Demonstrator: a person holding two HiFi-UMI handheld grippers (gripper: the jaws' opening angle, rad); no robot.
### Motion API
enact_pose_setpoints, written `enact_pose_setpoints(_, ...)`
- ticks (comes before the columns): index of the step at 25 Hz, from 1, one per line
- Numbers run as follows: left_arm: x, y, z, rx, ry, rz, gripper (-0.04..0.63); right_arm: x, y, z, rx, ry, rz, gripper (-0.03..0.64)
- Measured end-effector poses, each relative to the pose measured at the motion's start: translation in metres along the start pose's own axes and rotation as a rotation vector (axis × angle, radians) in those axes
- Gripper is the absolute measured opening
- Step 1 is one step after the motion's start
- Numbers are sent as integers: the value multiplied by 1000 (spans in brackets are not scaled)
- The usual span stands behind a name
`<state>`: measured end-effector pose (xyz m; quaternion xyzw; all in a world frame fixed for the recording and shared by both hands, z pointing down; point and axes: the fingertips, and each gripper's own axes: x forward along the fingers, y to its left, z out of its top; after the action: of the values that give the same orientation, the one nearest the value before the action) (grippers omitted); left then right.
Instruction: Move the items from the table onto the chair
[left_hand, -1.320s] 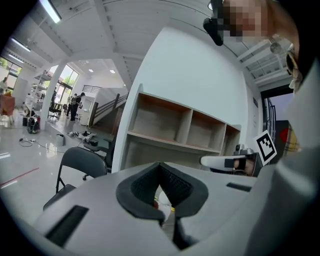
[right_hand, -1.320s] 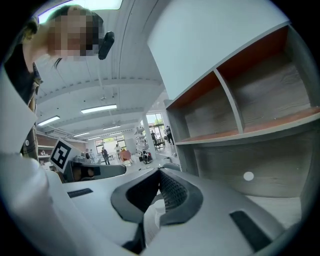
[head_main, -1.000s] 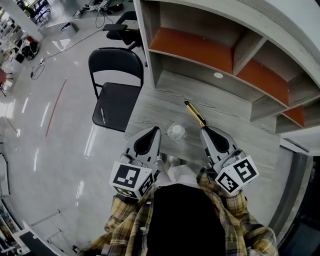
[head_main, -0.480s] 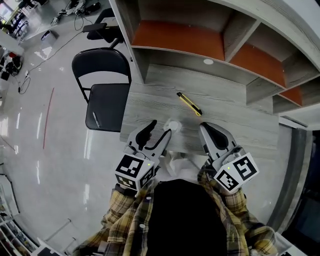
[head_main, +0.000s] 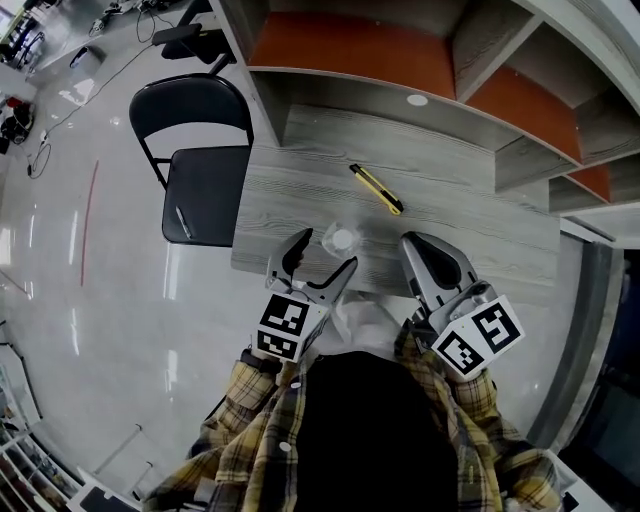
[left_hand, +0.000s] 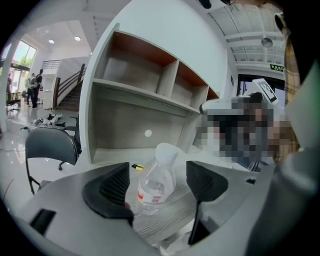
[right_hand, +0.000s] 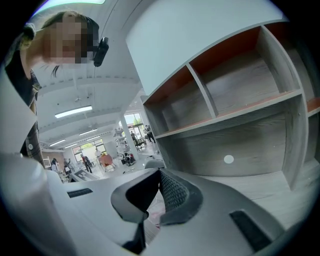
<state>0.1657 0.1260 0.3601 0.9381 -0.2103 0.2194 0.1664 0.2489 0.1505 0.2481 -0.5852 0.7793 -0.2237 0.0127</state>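
My left gripper (head_main: 324, 252), its jaws just opened wide and gripping nothing, points at a clear plastic bottle (head_main: 342, 240). The bottle stands upright on the table (head_main: 470, 230), straight ahead at the mouth of the jaws, and neither pad touches it. My right gripper (head_main: 418, 245) is clenched and empty, farther from the bottle, while the chair (head_main: 205, 190) stands well off to the left gripper's left.

Bare table (head_main: 292, 195) lies open leftward to the chair (head_main: 210, 190); the shelf wall (head_main: 258, 95) blocks only the back corner.
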Motion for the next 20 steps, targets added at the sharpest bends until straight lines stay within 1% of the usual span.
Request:
enact_pose_setpoints(5,23,0,-31,-9,50,11,350,0,-5,-7,3,27,6,18)
enact_pose_setpoints(11,44,1,-56,-25,92,15,350,-3,-13,-13,4,47,7,18)
enact_pose_setpoints(17,59,6,-69,-23,107,62,350,-12,-23,-18,11,56,7,18)
enact_pose_setpoints(20,62,9,-70,-23,97,95,348,-16,-29,-18,12,58,6,18)
